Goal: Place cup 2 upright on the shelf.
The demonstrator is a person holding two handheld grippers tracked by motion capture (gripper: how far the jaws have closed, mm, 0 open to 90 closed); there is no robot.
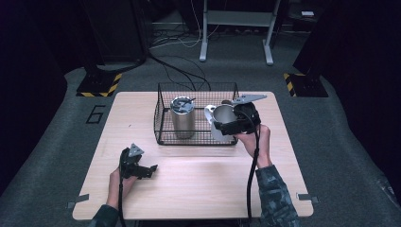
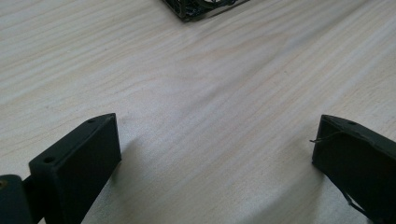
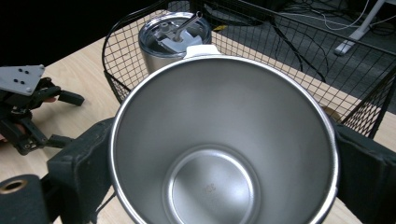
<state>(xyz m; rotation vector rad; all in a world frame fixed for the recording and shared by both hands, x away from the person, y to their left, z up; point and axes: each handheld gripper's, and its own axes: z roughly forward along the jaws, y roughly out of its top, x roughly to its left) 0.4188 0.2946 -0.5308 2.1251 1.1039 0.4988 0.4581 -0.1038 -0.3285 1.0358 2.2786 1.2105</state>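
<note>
Forearms enter from the near edge of the wooden table (image 1: 198, 189), one hand on each tool. I read the left gripper (image 1: 150, 169) low over the near-left part of the tabletop, its jaws spread wide with nothing between them; in the left gripper view I see bare wood grain between the two black jaws, and one corner of the wire basket (image 2: 205, 9) shows at the top edge. Left hand (image 1: 117, 182) wraps the body of that tool, and its cable runs back toward the near edge. Farther in and to the right, I see the right hand (image 1: 255, 139) raising the right gripper (image 1: 222, 124) at the near-right corner of the basket. Its jaws are closed on an open steel cup (image 1: 222, 113), one jaw pressed against each side of the cup wall. In the right gripper view the cup (image 3: 224, 140) is seen from its mouth: polished inner wall, round base, a small stamped mark I cannot read. The cup is tilted, its mouth turned toward the right gripper's camera, and I cannot tell whether it touches the basket rim. Beyond it, the black wire basket (image 1: 163, 137) stands at the centre-rear of the table, and a lidded steel tumbler (image 1: 182, 118) stands upright inside its left part. Behind the table lie grey floor, cables and a white stand frame (image 1: 236, 28).
</note>
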